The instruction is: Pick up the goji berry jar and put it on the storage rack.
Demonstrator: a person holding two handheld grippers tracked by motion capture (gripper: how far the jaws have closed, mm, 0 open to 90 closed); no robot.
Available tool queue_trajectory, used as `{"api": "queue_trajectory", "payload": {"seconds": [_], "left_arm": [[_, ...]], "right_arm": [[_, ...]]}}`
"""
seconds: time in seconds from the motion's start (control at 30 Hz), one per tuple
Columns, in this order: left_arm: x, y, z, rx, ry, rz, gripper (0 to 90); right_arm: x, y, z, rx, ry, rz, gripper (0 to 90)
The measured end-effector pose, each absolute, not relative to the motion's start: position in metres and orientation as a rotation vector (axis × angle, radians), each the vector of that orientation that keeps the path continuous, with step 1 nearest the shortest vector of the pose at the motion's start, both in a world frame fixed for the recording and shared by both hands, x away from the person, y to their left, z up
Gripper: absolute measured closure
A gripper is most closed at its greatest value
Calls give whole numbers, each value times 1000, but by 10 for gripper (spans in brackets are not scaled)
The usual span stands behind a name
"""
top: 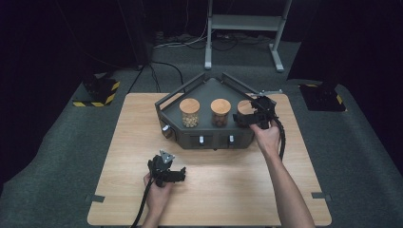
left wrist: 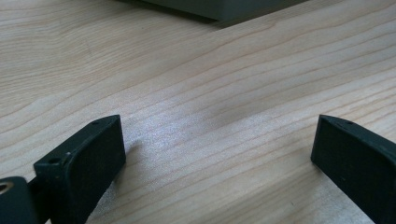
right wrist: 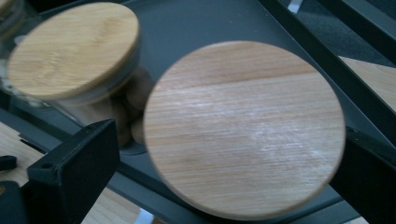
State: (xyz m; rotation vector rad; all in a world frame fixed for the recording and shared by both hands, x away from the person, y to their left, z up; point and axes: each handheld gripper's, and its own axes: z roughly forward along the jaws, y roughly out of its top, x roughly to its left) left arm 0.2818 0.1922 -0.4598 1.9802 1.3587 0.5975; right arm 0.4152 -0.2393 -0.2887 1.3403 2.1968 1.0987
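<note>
1. Left gripper (top: 177,174) sits nearest the person, low over the bare table (top: 119,156) at about 7 o'clock from the tray. In the left gripper view its jaws stand spread wide with nothing but wood grain between them.
2. Tray (top: 209,137), dark and angular, stands at the table's far middle, two small knobs on its front wall.
3. Jars counted: three, in a row across the tray, each with a round wooden lid. The left jar (top: 189,114) and middle jar (top: 220,113) stand free.
4. Right jar (top: 244,108) is the item in hand. It stands upright at the 3 o'clock end of the row, long axis vertical, partly behind the right gripper.
5. Right gripper (top: 256,114) is over that jar. In the right gripper view its lid (right wrist: 245,128) lies dead ahead between the spread jaws; the far jaw looks close to the rim, but contact cannot be told.
6. Judgement: the right hand is much the nearer; closing or withdrawal turns on the lid staying centred between the jaws.
</note>
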Motion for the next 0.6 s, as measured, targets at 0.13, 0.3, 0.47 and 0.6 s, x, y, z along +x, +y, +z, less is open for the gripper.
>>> {"api": "queue_trajectory", "payload": {"seconds": [0.13,0.3,0.47,0.6], "left_arm": [[282,192,-460,1981,1358,598,28],[282,192,-460,1981,1358,597,28],[282,192,-460,1981,1358,597,28],[282,192,-460,1981,1359,597,28]], "right_arm": [[412,-240,-284,1323,2206,1117,1],[409,-241,-279,1316,2207,1095,2],[408,-248,-277,1329,2196,1105,2],[404,-252,-275,1333,2186,1125,3]]}}
